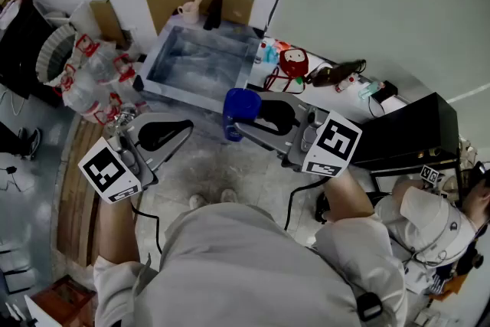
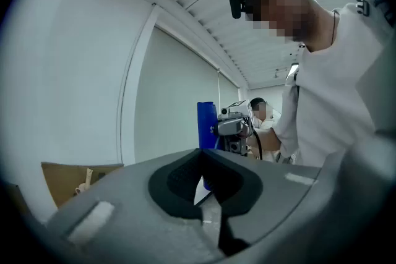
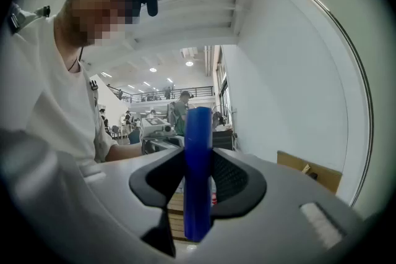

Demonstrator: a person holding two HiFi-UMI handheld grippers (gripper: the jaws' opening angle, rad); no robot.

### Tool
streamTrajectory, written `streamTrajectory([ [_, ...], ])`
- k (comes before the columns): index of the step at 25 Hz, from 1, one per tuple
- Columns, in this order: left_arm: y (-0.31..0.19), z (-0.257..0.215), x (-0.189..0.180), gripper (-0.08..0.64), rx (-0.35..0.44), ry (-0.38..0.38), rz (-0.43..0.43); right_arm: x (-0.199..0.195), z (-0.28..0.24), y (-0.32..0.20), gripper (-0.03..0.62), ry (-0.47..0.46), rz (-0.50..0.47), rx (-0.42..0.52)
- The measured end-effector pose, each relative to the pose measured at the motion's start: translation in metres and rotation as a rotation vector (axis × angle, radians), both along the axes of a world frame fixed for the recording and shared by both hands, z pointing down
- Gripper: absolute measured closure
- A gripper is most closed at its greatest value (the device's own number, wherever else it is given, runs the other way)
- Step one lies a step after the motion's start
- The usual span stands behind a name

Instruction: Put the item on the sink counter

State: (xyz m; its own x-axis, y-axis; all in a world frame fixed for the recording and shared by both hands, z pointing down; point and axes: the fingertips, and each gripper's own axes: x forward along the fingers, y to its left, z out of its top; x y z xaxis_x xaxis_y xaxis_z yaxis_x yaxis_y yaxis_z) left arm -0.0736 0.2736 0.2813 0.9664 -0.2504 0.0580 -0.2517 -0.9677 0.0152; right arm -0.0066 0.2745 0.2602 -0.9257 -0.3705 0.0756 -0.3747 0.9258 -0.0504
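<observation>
My right gripper (image 1: 243,119) is shut on a tall blue item (image 1: 240,109), held upright in the air in front of the steel sink (image 1: 162,51). In the right gripper view the blue item (image 3: 198,170) stands straight up between the two dark pads of the gripper (image 3: 198,157), which press on its sides. My left gripper (image 1: 182,128) hangs lower left of it, jaws together with nothing in them. From the left gripper (image 2: 201,154) view the blue item (image 2: 207,125) shows further off, apart from those jaws.
The white counter (image 1: 321,94) to the right of the sink carries a red object (image 1: 293,61), a dark bottle (image 1: 337,74) and cables. Plastic bags of bottles (image 1: 92,80) lie left of the sink. A black box (image 1: 413,130) and another person (image 1: 429,222) are at the right.
</observation>
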Motion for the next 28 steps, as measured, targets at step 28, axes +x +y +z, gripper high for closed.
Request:
streamTrajectory([
  [28, -0.005, -0.001, -0.014, 0.554, 0.003, 0.007, 0.037, -0.005, 0.004, -0.012, 0.453, -0.013, 0.075, -0.024],
])
